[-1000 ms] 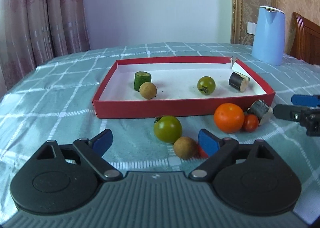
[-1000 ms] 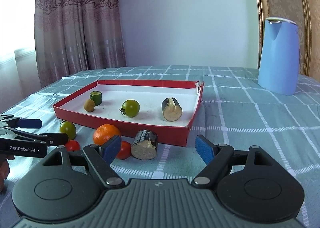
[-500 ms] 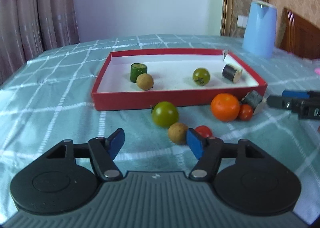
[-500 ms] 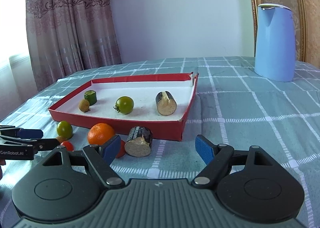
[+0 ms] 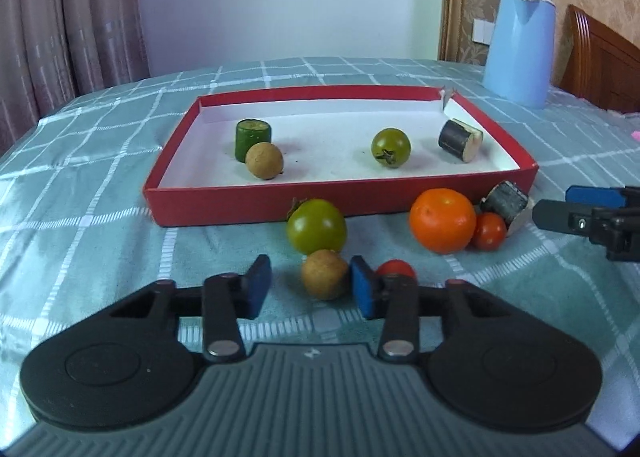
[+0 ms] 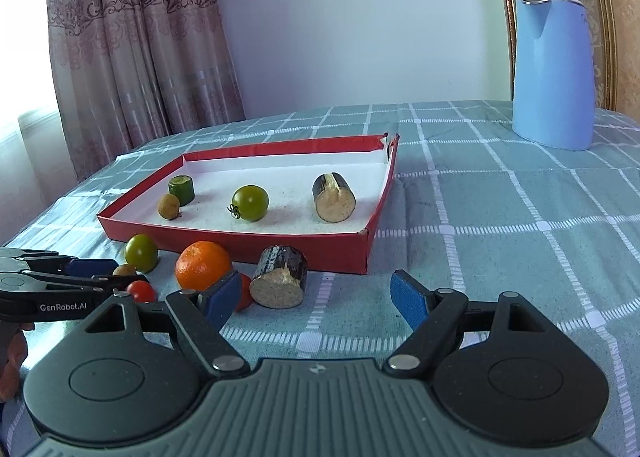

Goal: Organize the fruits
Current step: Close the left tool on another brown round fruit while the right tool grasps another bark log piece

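1. Two blue pads of the left gripper (image 5: pixel 310 287) have just been closing and now stand much narrower than a second ago; the longan (image 5: pixel 325 274) lies between them, the right pad touching it, a gap at the left pad.
2. Right gripper (image 6: pixel 316 299) keeps wide, holding nothing.
3. Tray (image 5: pixel 248 203) contents are unchanged.

Left gripper (image 5: pixel 310 287) low over the table, its jaws just closing in, a gap showing on one side. Right gripper (image 6: pixel 316 299) hovers, jaws spread wide.
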